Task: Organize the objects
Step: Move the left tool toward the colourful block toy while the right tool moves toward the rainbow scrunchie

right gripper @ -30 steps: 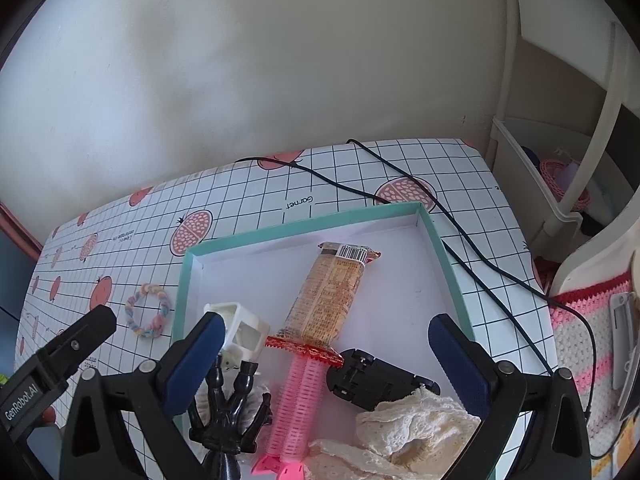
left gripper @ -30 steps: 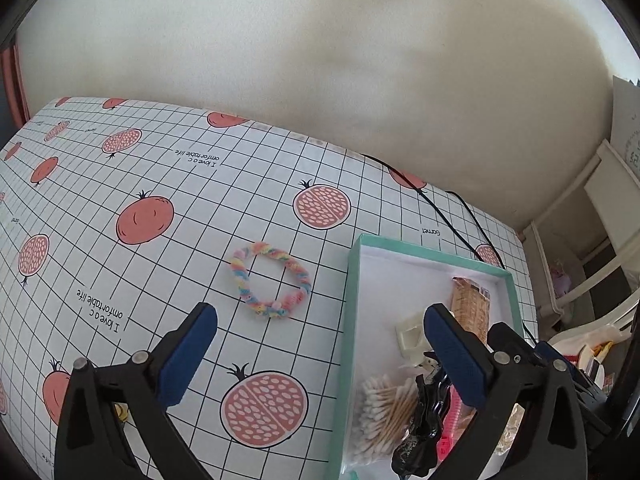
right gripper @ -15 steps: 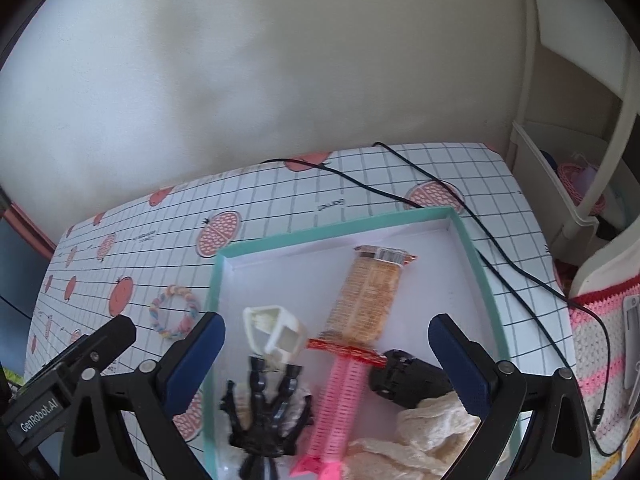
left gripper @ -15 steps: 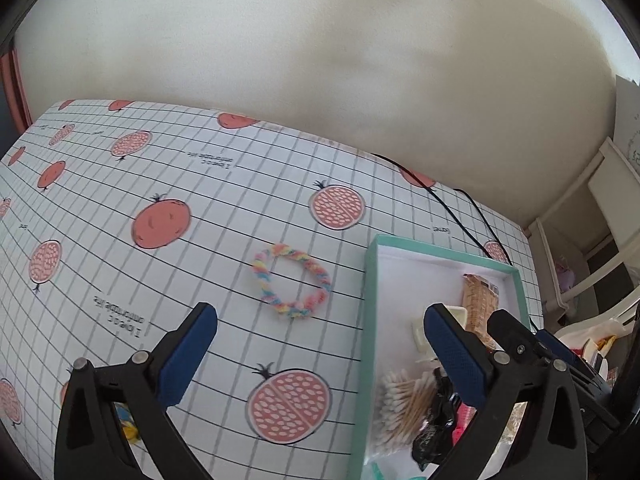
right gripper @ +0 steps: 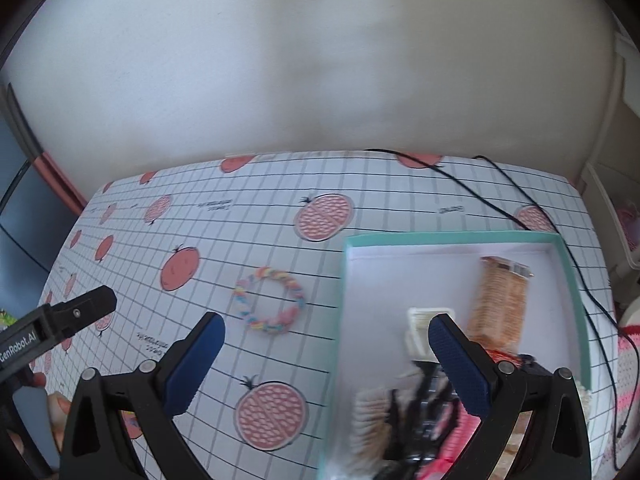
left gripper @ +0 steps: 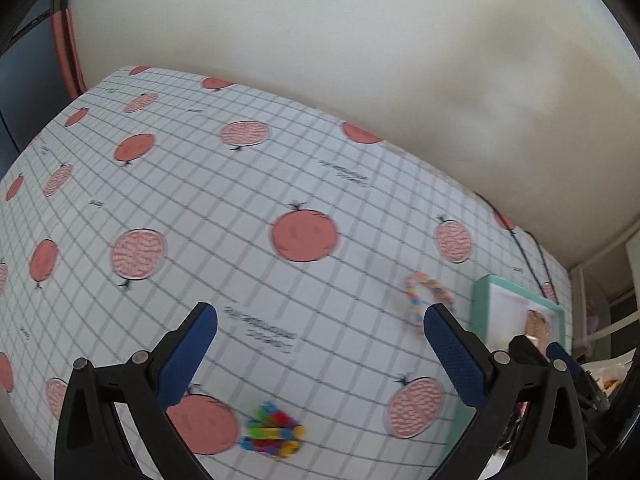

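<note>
2 hand-held grippers — left hand-held gripper (left gripper: pixel 320 334), right hand-held gripper (right gripper: pixel 326 340) — agape, empty

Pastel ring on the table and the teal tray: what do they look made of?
Pastel ring: looks like soft braided yarn or fabric, matte; twisted multicolour strands with a fuzzy outline suggest it.

Teal tray: probably cardboard or paperboard, matte; thin straight walls, teal outside with a plain white lining. Thin plastic cannot be ruled out.

Both grippers are open and hold nothing.
</note>
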{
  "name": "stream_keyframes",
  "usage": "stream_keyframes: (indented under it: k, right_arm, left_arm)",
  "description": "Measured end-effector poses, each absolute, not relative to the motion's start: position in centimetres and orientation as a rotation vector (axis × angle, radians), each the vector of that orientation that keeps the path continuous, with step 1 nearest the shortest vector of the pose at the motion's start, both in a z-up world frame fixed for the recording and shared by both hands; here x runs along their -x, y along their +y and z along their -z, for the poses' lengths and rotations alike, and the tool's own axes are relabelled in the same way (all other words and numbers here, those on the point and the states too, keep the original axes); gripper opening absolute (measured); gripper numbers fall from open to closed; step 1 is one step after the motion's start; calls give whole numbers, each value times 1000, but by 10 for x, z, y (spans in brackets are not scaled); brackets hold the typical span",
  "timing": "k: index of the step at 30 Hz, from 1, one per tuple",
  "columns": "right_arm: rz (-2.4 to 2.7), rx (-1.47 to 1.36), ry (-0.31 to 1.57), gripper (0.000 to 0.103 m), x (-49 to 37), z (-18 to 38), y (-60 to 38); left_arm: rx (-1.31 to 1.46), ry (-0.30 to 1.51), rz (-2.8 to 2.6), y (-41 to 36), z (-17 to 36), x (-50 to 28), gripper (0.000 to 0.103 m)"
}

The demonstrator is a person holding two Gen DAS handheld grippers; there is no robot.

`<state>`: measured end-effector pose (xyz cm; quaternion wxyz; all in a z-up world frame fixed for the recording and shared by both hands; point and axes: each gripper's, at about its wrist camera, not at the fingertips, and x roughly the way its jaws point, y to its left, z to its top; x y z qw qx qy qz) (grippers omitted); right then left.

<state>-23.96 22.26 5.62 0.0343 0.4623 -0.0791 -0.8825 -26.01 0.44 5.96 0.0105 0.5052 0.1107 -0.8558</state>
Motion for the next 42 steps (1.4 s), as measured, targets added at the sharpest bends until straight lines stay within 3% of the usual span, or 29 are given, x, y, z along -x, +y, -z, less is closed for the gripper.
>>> stream_keyframes:
  k: [11, 28, 32, 42]
  right_arm:
    - [2624, -1397, -196, 103, 251, -39, 193]
    - [2608, -1441, -200, 102, 265, -7, 187]
    - [2610, -1416, -169, 98, 265, -8, 181]
    - [2589, -1459, -117, 89, 269, 5, 168]
  left_arm:
    - [-1687, 116, 2645, -23, -40, 253, 103]
    - [-1651, 90, 2827, -24, -11, 200, 103]
    - [-1739, 98, 2822, -16, 7, 196, 103]
    - [-1761, -86, 2800, 2, 27, 191, 99]
